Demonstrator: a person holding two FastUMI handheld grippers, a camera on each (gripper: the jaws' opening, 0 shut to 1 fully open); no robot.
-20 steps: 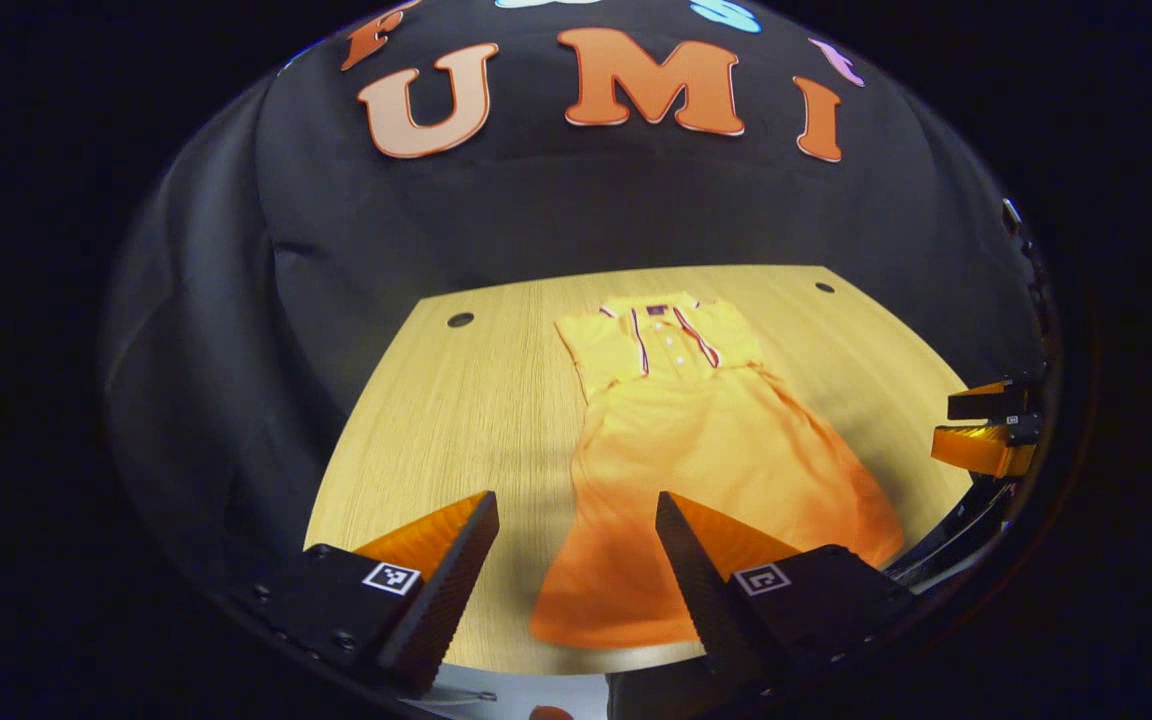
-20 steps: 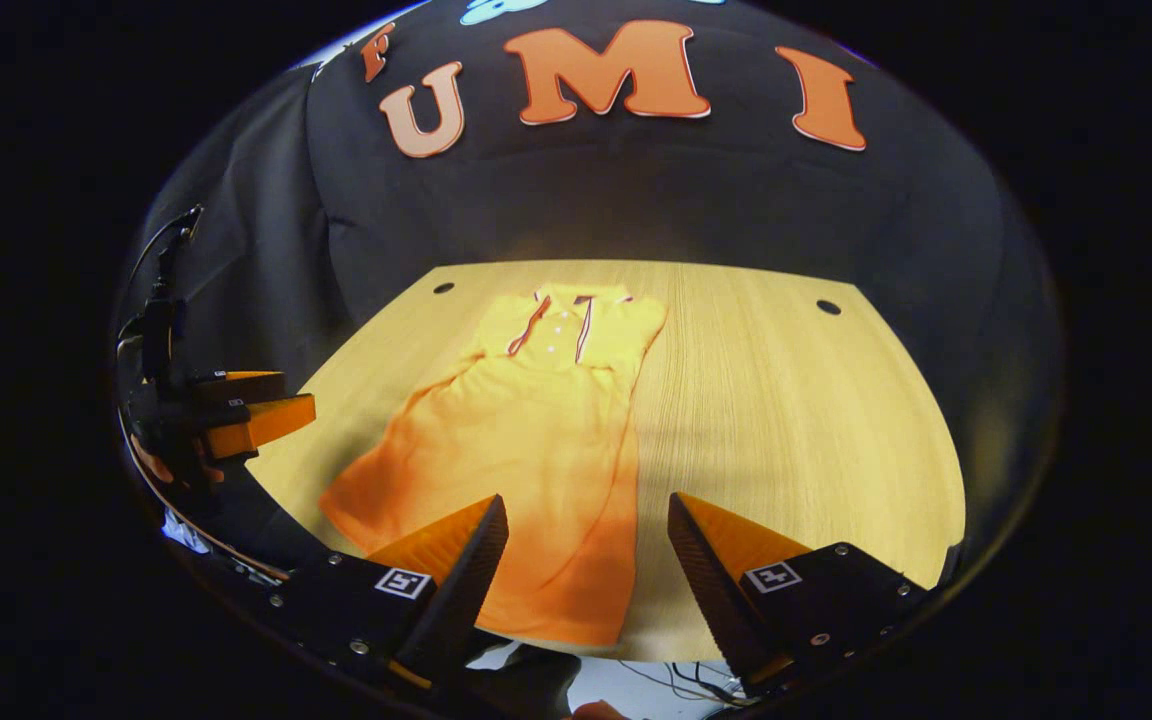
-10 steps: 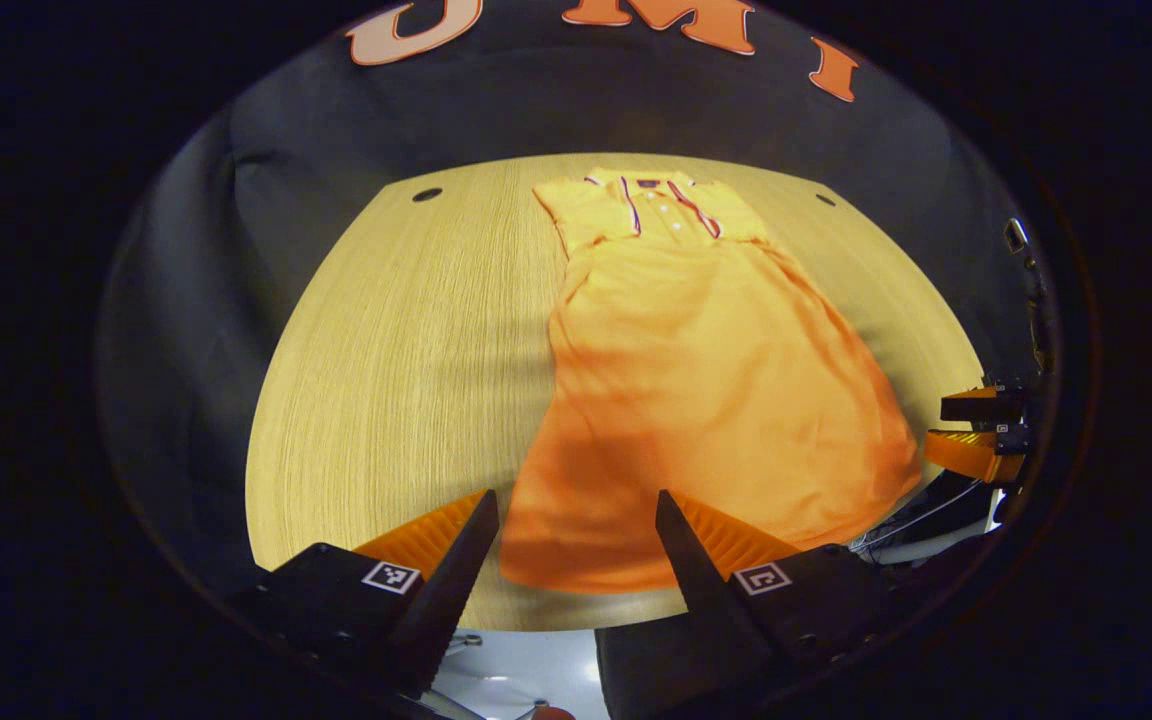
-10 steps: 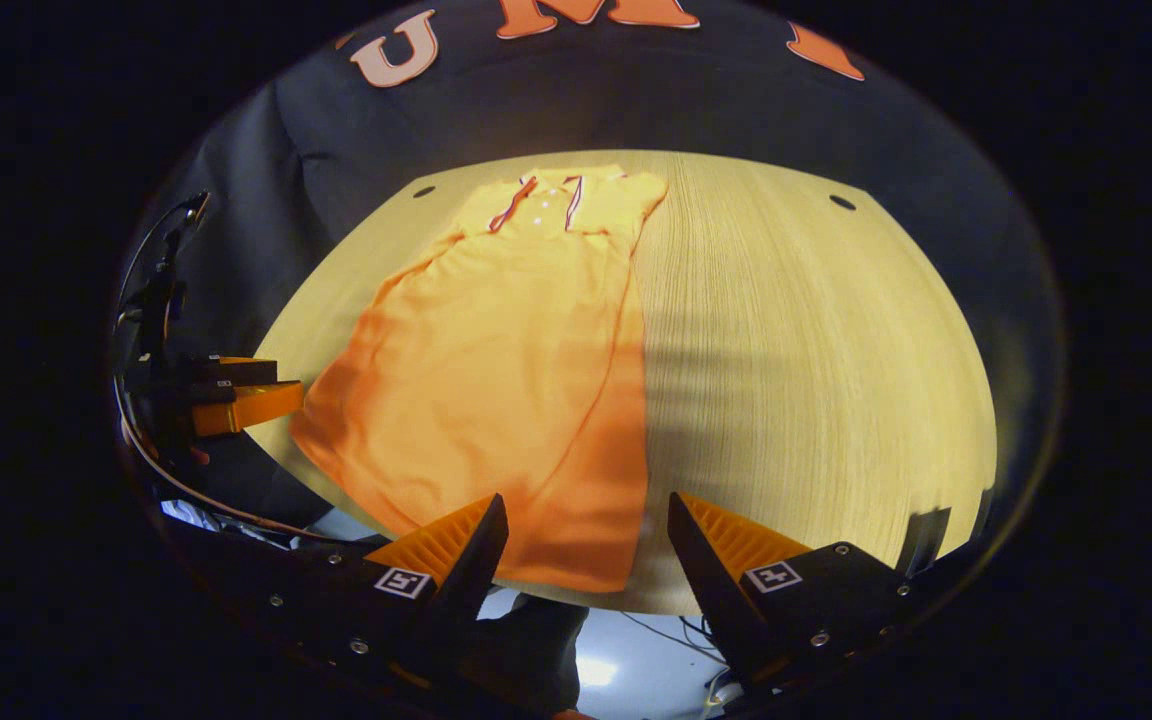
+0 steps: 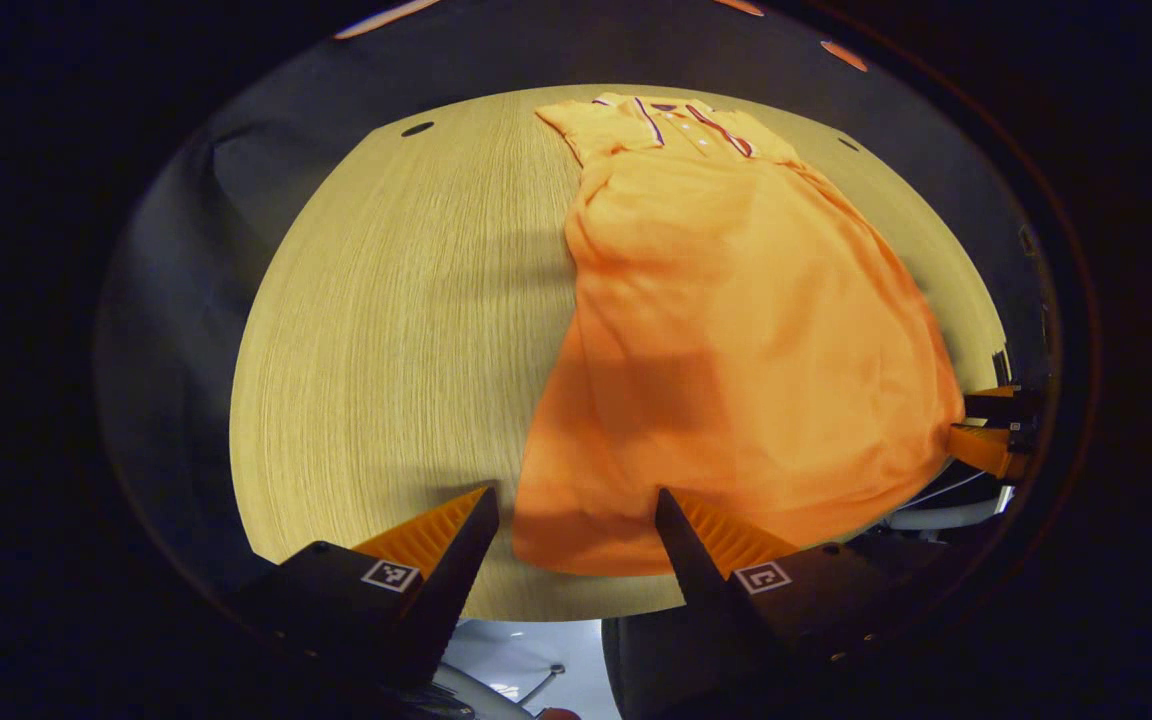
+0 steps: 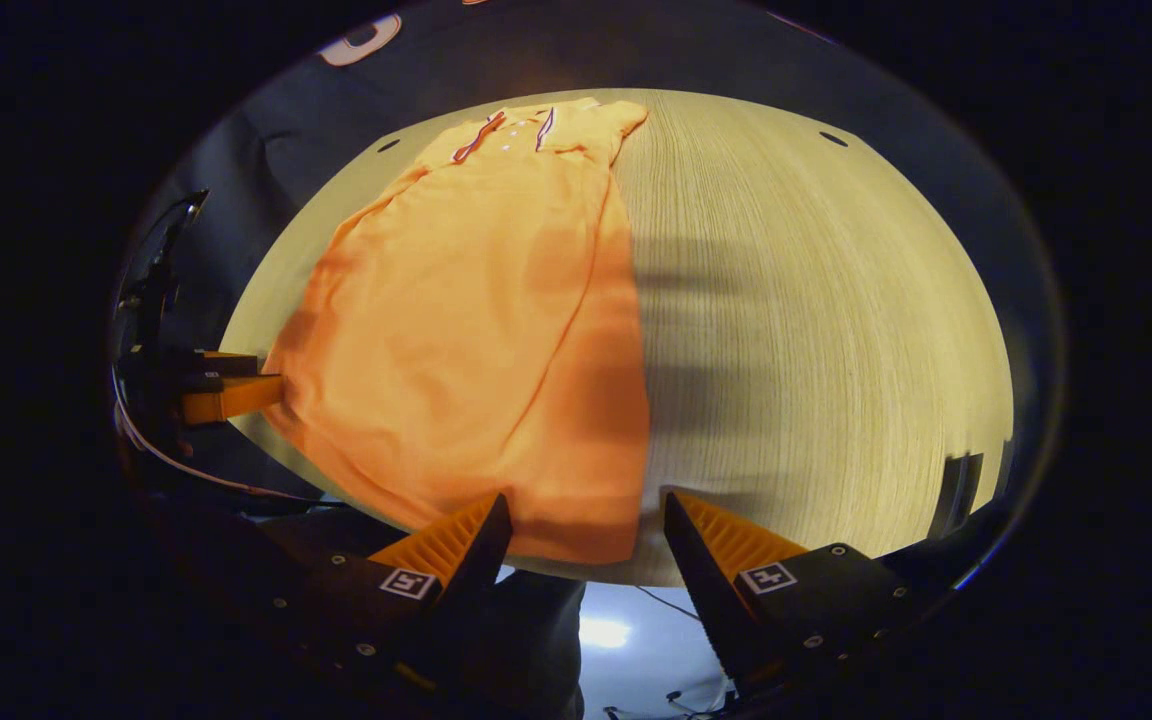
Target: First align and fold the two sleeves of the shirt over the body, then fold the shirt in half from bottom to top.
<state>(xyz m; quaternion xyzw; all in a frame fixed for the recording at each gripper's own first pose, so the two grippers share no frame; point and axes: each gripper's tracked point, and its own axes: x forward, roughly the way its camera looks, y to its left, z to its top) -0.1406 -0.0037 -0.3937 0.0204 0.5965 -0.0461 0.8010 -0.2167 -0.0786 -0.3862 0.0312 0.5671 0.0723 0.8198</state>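
— Near the desk's (image 5: 386, 330) front edge lies the hem of the orange shirt (image 5: 736, 330), collar (image 5: 671, 110) at the far side, sleeves apparently folded in already. Both hem corners next?

— I'd judge so. The left tool (image 5: 576, 520) has its fingers spread over the hem's left corner; the right tool (image 6: 586, 525) is spread at the right corner. Pinch both corners evenly, lift together, and carry them to the collar.

— Obstacles?

— Only small holes (image 6: 833, 139) in the desk beside the collar; bare wood flanks the shirt.
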